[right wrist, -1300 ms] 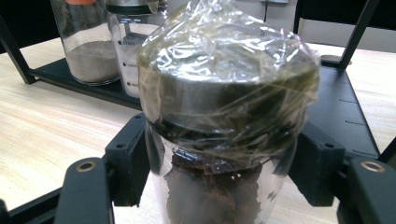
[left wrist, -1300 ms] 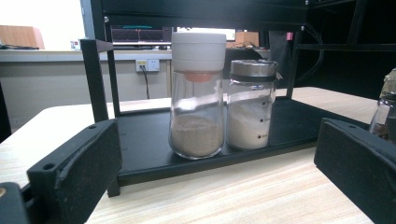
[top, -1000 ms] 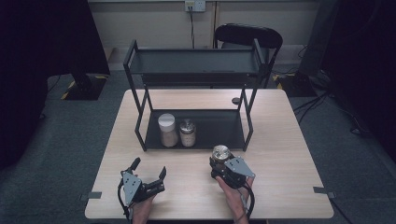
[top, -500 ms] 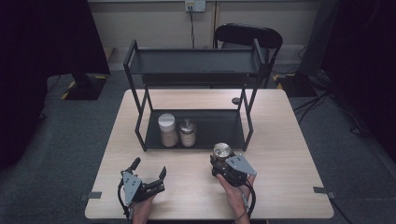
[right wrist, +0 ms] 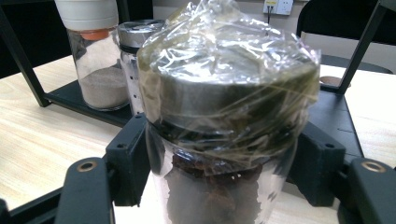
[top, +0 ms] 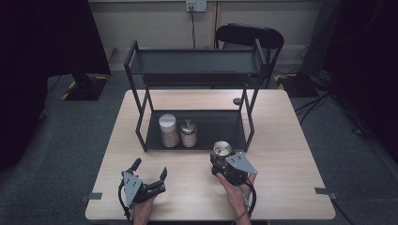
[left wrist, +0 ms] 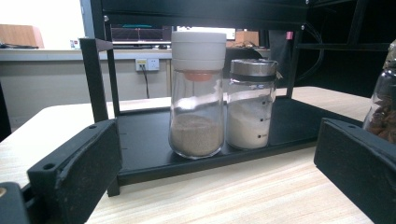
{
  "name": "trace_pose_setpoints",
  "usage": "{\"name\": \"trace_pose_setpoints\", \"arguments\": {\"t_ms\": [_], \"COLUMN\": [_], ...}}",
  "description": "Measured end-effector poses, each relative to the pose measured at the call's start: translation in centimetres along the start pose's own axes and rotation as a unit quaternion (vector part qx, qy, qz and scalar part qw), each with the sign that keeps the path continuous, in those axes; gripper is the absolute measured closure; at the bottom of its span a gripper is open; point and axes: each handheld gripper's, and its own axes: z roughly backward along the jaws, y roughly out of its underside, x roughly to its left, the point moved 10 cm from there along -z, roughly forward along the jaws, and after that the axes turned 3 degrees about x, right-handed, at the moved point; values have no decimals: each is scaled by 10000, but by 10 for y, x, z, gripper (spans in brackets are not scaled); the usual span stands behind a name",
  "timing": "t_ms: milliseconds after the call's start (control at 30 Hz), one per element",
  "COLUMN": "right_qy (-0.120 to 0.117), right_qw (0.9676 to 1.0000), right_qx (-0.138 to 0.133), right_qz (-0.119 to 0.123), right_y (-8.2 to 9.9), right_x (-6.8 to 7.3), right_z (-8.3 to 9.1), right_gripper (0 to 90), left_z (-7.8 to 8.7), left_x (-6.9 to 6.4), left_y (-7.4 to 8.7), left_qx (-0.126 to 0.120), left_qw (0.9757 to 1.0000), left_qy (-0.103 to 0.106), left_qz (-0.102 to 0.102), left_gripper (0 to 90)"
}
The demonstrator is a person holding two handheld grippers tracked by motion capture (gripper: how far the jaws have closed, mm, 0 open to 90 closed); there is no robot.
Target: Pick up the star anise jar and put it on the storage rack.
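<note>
We hold the film-wrapped jar (right wrist: 224, 121) clamped between the right gripper (top: 228, 165)'s jaws, just short of the rack (top: 197, 136)'s lower shelf, likely to join the white-capped jar (left wrist: 197, 93) and steel-capped jar (left wrist: 251, 105) ahead of it. Our left gripper (top: 149, 177) rests with jaws spread and nothing between them. The film blurs the lid, and the dark contents are hard to make out.

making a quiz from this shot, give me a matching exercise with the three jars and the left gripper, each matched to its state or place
Things:
1. white-lidded jar
2. metal-lidded jar
3. film-wrapped jar
4. left gripper

States:
a. clamped in the right gripper
b. open, holding nothing
c. on the rack's bottom shelf, brownish powder inside
d. on the bottom shelf, white powder inside

Pairs: 1-c, 2-d, 3-a, 4-b
</note>
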Motion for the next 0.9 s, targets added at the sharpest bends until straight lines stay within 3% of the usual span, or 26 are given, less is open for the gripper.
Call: {"name": "trace_pose_setpoints", "arguments": {"t_ms": [900], "right_qy": [-2], "right_qw": [10000], "right_qx": [-76], "right_qz": [-24], "right_y": [-25], "right_x": [-6], "right_z": [-4], "right_gripper": [309], "left_z": [0], "left_x": [0], "left_y": [0], "left_qx": [-4], "left_qw": [10000], "left_qy": [4], "left_qz": [-11], "left_gripper": [2]}}
